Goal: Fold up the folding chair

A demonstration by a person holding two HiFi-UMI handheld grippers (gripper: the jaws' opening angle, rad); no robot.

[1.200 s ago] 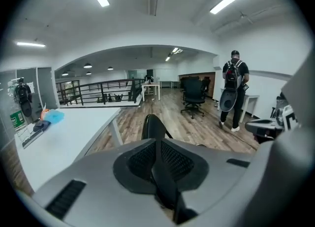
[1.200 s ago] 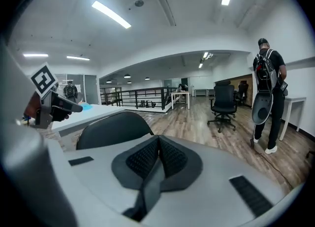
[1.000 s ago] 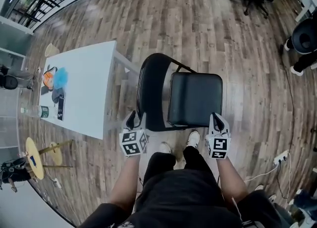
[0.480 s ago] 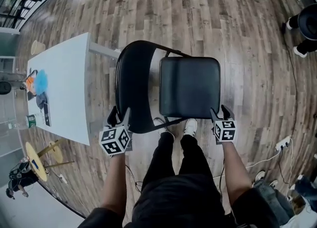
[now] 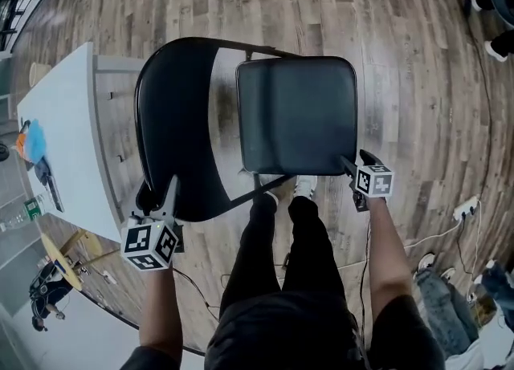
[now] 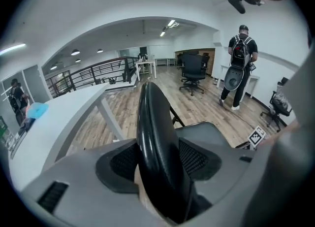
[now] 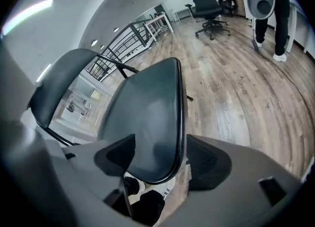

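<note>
The black folding chair stands unfolded on the wood floor, its curved backrest [image 5: 173,119] to the left and its padded seat [image 5: 297,111] to the right. My left gripper [image 5: 158,196] straddles the backrest's near lower edge. In the left gripper view the backrest rim [image 6: 155,122] runs up between the wide-set jaws of that gripper [image 6: 157,159]. My right gripper [image 5: 356,160] is at the seat's near right corner. Its jaws are opening, and the seat's rounded corner [image 7: 147,117] lies between them, with a gap at the left pad.
A white table [image 5: 64,136] with small items stands close to the chair's left. The person's legs [image 5: 273,232] are just behind the chair. A power strip and cable [image 5: 464,212] lie on the floor at right. A person with a backpack [image 6: 239,68] and an office chair [image 6: 193,71] are farther off.
The view has dropped closer to the chair. My left gripper slid left and down along the backrest's edge. My right gripper opened and set itself round the seat's corner.
</note>
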